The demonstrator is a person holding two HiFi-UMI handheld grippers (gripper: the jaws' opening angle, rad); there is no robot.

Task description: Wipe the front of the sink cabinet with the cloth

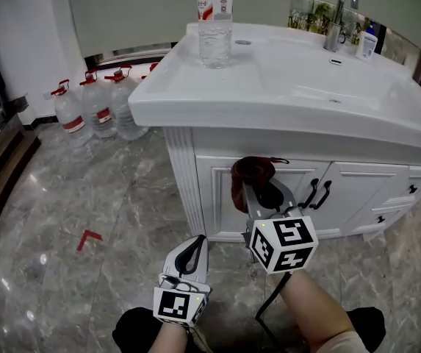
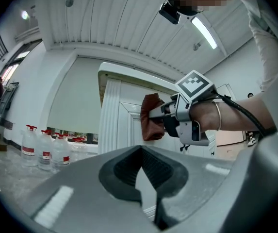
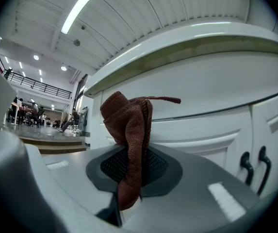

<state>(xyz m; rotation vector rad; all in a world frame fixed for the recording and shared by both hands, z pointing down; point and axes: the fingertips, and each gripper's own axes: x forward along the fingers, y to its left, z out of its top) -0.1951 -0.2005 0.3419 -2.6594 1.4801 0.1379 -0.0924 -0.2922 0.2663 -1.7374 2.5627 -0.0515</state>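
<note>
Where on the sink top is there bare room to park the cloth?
Bare: the sink top's front-left corner, in front of the water bottle; the basin is empty too. Crowded: back right, around the faucet and small bottle.

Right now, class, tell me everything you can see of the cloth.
The cloth is reddish-brown with a towel-like weave, bunched into a thick fold, and a loose thread trails from its top. The right gripper has its jaws shut on the lower part, so the wad stands up past the tips and a short tail hangs below. It sits against or just off the upper panel of the white cabinet door; contact cannot be confirmed.
</note>
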